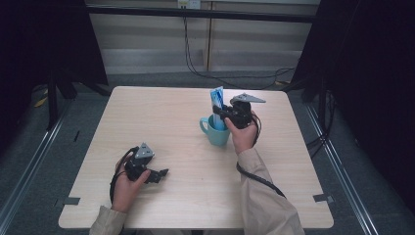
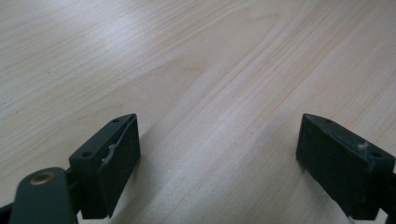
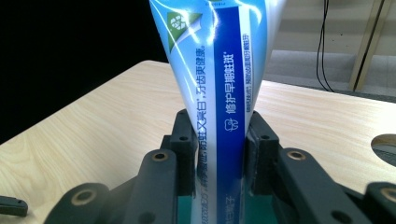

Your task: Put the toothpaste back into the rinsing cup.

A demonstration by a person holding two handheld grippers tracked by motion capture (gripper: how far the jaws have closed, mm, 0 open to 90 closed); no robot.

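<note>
A blue and white toothpaste tube [image 1: 217, 100] stands upright in a teal mug [image 1: 215, 131] near the table's middle right. My right gripper [image 1: 222, 113] is shut on the tube just above the mug's rim. In the right gripper view the tube [image 3: 219, 88] rises between the two black jaws, pinched on both sides, with its printed face toward the camera. My left gripper [image 1: 161, 173] rests low at the front left of the table, pointing right. Its jaws stand wide apart over bare wood [image 2: 219, 140], with nothing between them.
The light wooden table [image 1: 161, 122] has dark tape tabs at both front corners. Black curtains flank both sides, and cables hang down the far wall. A metal rail runs along the floor at each side.
</note>
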